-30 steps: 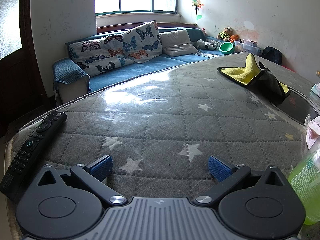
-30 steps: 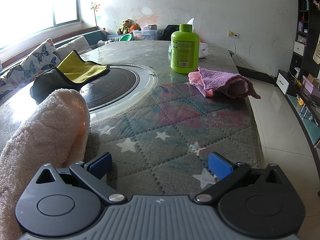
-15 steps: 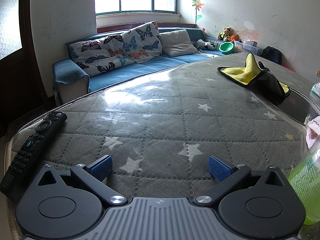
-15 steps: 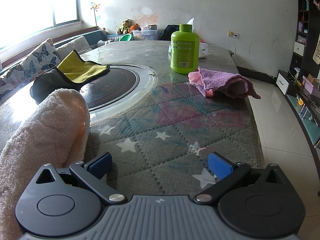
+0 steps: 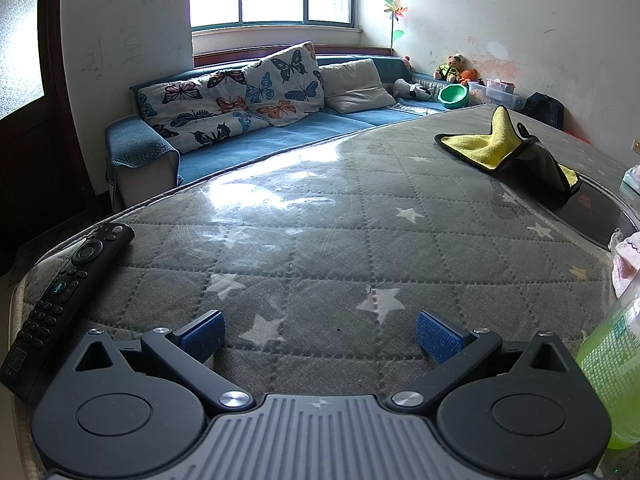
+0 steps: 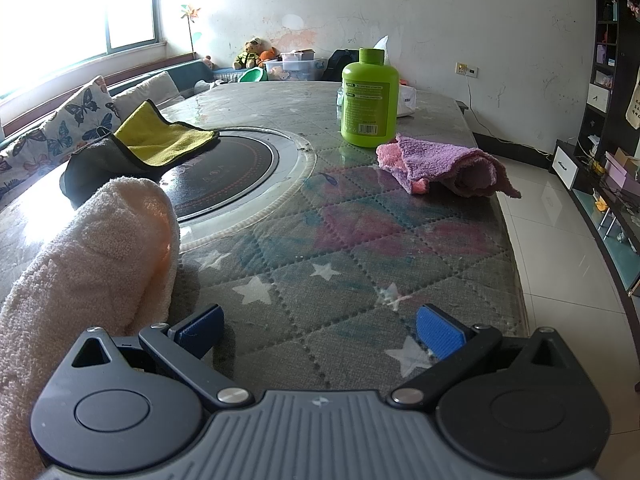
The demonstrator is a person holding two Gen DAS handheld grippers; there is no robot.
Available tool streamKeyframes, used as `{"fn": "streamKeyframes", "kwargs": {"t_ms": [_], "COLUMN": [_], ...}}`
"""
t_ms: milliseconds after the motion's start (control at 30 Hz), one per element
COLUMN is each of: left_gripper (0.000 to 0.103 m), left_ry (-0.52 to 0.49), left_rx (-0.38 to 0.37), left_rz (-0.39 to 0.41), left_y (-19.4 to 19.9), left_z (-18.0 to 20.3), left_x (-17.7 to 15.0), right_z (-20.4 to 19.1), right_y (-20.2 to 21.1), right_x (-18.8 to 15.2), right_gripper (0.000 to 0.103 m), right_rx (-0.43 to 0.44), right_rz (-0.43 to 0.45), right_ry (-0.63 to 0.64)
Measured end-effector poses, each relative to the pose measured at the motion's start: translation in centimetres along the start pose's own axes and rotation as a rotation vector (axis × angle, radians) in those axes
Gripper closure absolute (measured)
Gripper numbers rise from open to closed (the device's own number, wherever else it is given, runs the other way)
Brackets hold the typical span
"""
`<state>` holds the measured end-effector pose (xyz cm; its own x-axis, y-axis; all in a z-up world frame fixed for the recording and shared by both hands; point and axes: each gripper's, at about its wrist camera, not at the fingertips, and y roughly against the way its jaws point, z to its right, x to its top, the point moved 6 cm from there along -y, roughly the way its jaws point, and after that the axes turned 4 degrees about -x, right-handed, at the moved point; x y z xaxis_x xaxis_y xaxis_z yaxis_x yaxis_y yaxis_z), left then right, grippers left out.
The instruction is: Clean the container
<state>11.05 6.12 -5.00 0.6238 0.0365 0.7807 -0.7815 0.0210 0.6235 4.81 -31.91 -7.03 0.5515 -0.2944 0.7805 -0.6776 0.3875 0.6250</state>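
Observation:
A green bottle (image 6: 369,98) with a green cap stands upright on the far side of the table in the right wrist view. Another pale green bottle (image 5: 612,376) stands close at the right edge of the left wrist view. My left gripper (image 5: 318,334) is open and empty, low over the quilted table top. My right gripper (image 6: 320,330) is open and empty, low over the table. A cream towel (image 6: 92,264) lies just left of the right gripper. A pink and purple cloth (image 6: 444,164) lies beside the far green bottle.
A yellow and grey cloth (image 6: 156,144) (image 5: 508,148) lies on the black round cooktop (image 6: 224,172) set in the table. A black remote (image 5: 60,292) lies at the table's left edge. The table's right edge (image 6: 516,264) drops to a tiled floor. A sofa (image 5: 260,120) stands behind.

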Motion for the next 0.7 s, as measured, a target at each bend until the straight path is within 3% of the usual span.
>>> {"fn": "streamKeyframes", "kwargs": {"t_ms": [700], "left_gripper": [0.0], "left_ry": [0.004], "left_rx": [-0.004], "left_rz": [0.0], "left_y": [-0.01], "left_z": [0.16], "left_x": [0.07], "right_z": [-0.13], "right_y": [-0.12], "right_x": [0.09], "right_gripper": [0.0], "right_rx": [-0.004], "right_rz": [0.0], "right_ry": [0.004]}}
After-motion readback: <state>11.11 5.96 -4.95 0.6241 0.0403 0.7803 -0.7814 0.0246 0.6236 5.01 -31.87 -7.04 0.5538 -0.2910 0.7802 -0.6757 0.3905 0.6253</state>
